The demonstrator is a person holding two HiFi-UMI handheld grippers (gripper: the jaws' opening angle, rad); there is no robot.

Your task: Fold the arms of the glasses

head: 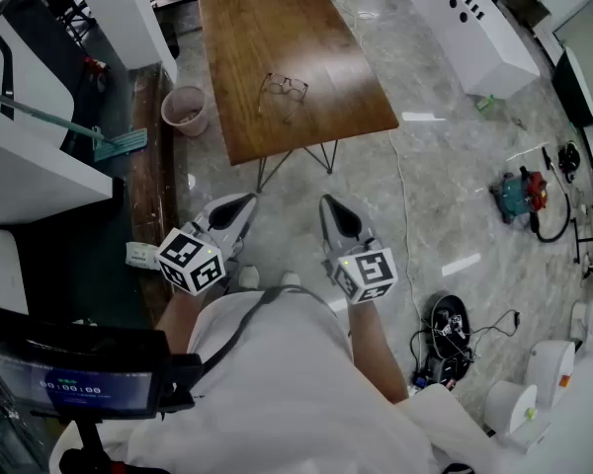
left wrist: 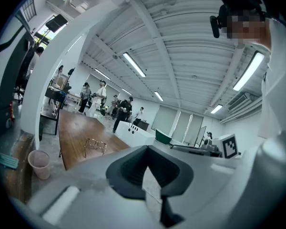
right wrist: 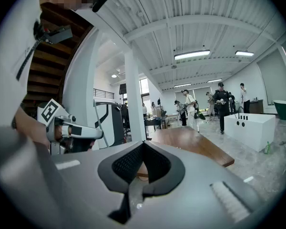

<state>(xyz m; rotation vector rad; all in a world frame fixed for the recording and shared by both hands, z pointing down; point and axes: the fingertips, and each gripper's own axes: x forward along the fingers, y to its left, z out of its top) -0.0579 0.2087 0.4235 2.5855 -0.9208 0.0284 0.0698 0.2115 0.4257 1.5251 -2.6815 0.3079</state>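
A pair of thin-framed glasses (head: 282,89) lies with its arms unfolded on the brown wooden table (head: 277,28), well ahead of me. In the left gripper view the glasses (left wrist: 95,145) show small on the tabletop (left wrist: 74,132). My left gripper (head: 245,203) and right gripper (head: 328,205) are held side by side near my body, over the floor and short of the table's near edge. Both are shut with nothing between the jaws. The right gripper view shows the table (right wrist: 193,144) but not the glasses.
A pink bin (head: 185,110) stands on the floor left of the table, with a green mop (head: 119,144) beyond it. A white counter (head: 479,33) is at the right. Cables and tools (head: 519,194) lie on the floor at the right. Several people (left wrist: 102,97) stand far behind the table.
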